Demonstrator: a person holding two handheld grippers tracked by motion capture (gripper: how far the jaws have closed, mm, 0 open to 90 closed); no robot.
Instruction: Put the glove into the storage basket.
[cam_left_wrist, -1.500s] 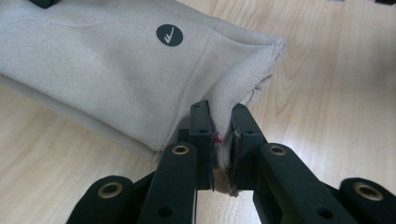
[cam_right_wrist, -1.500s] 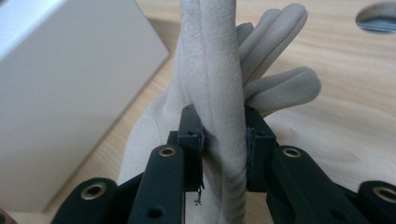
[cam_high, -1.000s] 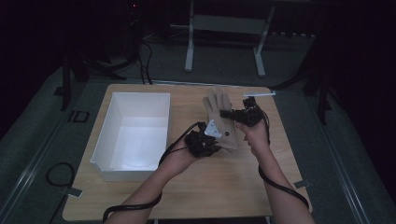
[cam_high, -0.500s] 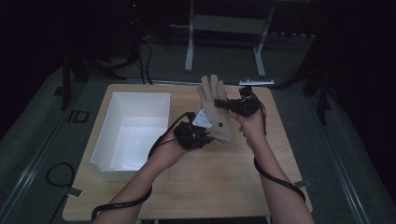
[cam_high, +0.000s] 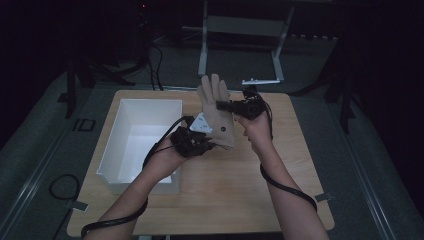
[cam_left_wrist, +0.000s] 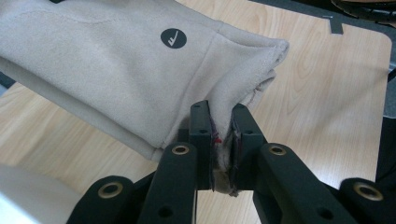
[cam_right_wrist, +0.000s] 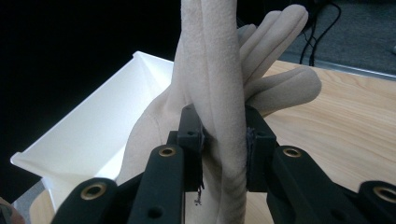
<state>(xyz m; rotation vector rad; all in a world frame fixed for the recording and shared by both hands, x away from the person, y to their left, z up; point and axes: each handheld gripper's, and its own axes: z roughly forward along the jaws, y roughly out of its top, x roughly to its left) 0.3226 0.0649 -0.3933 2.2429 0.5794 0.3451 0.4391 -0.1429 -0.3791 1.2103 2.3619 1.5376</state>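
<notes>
Jaws of both grippers pinching beige glove (cam_high: 216, 109).

High view: left gripper (cam_high: 212, 145) gripping cuff, right gripper (cam_high: 220, 104) gripping finger side, glove hanging above wooden table (cam_high: 240, 200), just right of white box (cam_high: 131, 140).

Left gripper view: jaws squeezing cuff edge, round check-mark logo (cam_left_wrist: 173, 38) facing camera.

Right gripper view: jaws clamping folded glove (cam_right_wrist: 219, 93), fingers pointing up-right, box (cam_right_wrist: 88, 135) sitting behind.

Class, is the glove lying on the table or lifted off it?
Lifted. The glove hangs between both claws, left claw pinching its cuff, right claw its side, above the table.
</notes>
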